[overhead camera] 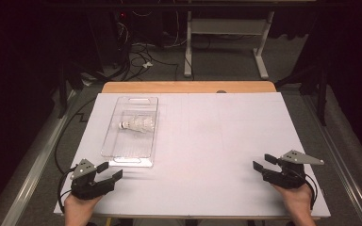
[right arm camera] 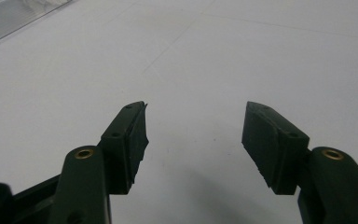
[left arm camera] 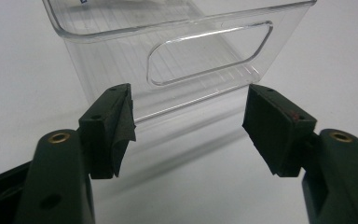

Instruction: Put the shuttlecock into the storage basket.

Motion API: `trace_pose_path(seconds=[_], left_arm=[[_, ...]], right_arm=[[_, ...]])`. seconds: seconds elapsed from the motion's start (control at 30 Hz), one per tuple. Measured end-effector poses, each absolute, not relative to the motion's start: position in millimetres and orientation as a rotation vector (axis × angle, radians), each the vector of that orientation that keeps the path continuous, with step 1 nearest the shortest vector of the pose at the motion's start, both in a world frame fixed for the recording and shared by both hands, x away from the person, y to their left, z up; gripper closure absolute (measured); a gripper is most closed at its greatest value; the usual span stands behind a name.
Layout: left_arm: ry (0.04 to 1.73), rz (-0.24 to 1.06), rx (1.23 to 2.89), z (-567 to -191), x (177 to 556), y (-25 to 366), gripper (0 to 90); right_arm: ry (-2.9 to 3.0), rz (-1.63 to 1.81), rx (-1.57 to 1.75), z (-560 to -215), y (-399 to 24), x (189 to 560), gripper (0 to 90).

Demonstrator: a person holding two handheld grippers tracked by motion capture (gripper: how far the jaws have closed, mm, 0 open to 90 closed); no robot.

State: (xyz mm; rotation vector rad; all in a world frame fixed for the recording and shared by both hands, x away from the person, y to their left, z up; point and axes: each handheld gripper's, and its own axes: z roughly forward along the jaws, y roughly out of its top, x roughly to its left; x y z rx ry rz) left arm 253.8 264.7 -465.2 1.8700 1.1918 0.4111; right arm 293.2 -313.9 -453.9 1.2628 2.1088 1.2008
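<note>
Shuttlecock point(overhead camera: 136, 125), featherlight and crushable, lies in the clear bin point(overhead camera: 114, 141) at far left, best pinched by its cork, while both left tongs point(overhead camera: 107, 171) and right tongs point(overhead camera: 262, 162) gape empty.

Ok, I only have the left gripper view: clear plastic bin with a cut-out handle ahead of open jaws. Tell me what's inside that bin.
Observer: A white feathered shuttlecock lies on its side in the clear plastic bin.
Operator: Report the other gripper.
Observer: The right gripper rests near the white table's right front corner, jaws open, nothing between them.
Operator: Give the left gripper's spot.
Observer: The left gripper sits just before the bin's near end, apart from it.
</note>
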Motion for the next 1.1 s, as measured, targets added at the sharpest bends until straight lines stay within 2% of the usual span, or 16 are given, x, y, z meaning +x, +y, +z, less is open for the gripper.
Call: trace_pose_path(seconds=[0.43,1.1], left_arm=[[1.199,0.418,1.861,-464.7,253.1,266.5,34.4],[1.189,0.417,1.877,-464.6,254.7,264.9,34.5]], right_arm=[[2.085,1.232,1.277,-458.4,-325.8,288.0,36.5],[2.023,1.191,1.362,-464.4,-333.1,291.8,35.2]])
